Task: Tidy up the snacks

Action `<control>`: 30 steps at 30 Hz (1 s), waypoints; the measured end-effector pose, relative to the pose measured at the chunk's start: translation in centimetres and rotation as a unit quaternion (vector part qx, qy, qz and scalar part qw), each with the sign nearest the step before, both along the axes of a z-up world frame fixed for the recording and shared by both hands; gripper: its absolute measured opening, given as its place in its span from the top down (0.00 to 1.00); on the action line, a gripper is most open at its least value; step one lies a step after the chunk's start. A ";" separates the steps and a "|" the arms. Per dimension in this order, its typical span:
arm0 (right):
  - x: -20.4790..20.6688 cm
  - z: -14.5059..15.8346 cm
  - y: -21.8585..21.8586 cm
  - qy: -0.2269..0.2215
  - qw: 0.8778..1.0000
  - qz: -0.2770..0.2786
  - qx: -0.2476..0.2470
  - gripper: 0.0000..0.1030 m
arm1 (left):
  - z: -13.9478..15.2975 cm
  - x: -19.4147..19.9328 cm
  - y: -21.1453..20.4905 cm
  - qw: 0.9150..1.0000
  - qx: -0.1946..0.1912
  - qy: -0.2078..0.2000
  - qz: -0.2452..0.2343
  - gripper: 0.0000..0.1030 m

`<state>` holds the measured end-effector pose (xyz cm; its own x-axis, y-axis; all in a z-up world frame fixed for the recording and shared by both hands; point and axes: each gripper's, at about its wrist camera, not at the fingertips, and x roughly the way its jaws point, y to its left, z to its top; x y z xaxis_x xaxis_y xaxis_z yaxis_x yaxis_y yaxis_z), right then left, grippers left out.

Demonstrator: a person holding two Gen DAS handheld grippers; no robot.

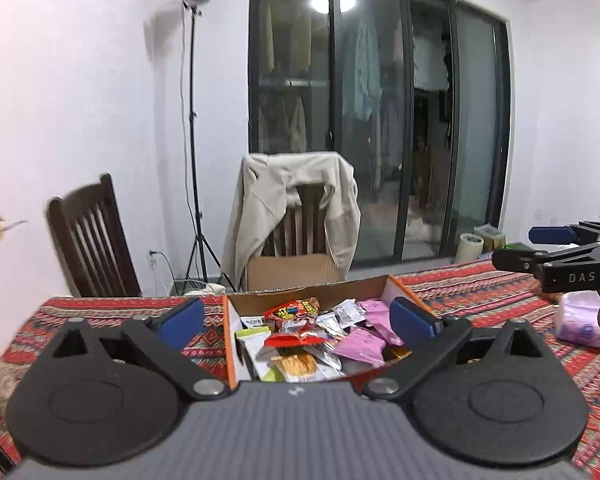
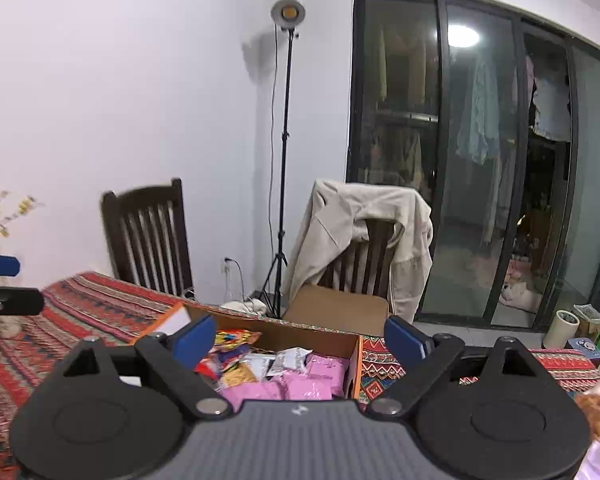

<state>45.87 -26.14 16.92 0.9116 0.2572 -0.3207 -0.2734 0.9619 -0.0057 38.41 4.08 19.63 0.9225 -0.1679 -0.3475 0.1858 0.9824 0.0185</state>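
Note:
An open cardboard box point(image 1: 398, 286) with orange edges stands on the patterned table and holds several snack packets: pink ones point(image 1: 360, 344), a red one point(image 1: 294, 310), silver and yellow ones. My left gripper point(image 1: 298, 322) is open and empty, raised over the box's near side. The right gripper point(image 1: 540, 250) shows at the far right of the left wrist view, above the table. In the right wrist view the same box point(image 2: 354, 360) lies below my right gripper point(image 2: 300, 338), which is open and empty. Pink packets point(image 2: 316, 376) fill its right part.
A pink wrapped pack point(image 1: 580, 320) lies on the tablecloth point(image 1: 480, 292) right of the box. A bag of brown snacks point(image 2: 598, 408) sits at the right edge. Two dark chairs point(image 2: 150, 236), one with a beige jacket point(image 2: 360, 236), and a light stand point(image 2: 286, 160) stand behind the table.

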 end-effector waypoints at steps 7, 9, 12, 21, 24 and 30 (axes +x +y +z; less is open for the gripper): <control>-12.8 1.6 -1.8 -0.033 0.999 0.020 0.014 0.04 | -0.6 -12.9 0.8 0.999 -0.017 -0.027 0.016 0.00; -16.4 1.6 -2.2 -0.042 0.999 0.024 0.016 0.02 | -1.2 -16.3 1.1 0.999 -0.019 -0.039 0.019 0.00; -22.1 0.9 -2.8 -0.060 0.998 0.021 0.020 0.00 | -2.4 -21.2 1.1 0.998 -0.020 -0.056 0.032 0.00; -36.8 -4.7 -2.7 -0.074 0.997 0.023 0.007 0.00 | -6.9 -34.3 0.2 0.995 -0.013 -0.083 0.059 0.00; -39.9 -7.1 -2.9 -0.067 0.997 0.020 0.012 0.00 | -8.7 -37.5 -0.3 0.995 -0.014 -0.085 0.058 0.00; -45.3 -13.1 -2.4 -0.056 0.997 0.021 0.049 0.00 | -13.6 -39.9 -1.6 0.993 0.003 -0.090 0.071 0.00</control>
<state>0.57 -28.50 3.87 0.9278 0.3215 -0.1891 -0.3171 0.9468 0.0544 -1.51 2.46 5.99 0.9840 -0.0301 -0.1758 0.0385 0.9983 0.0444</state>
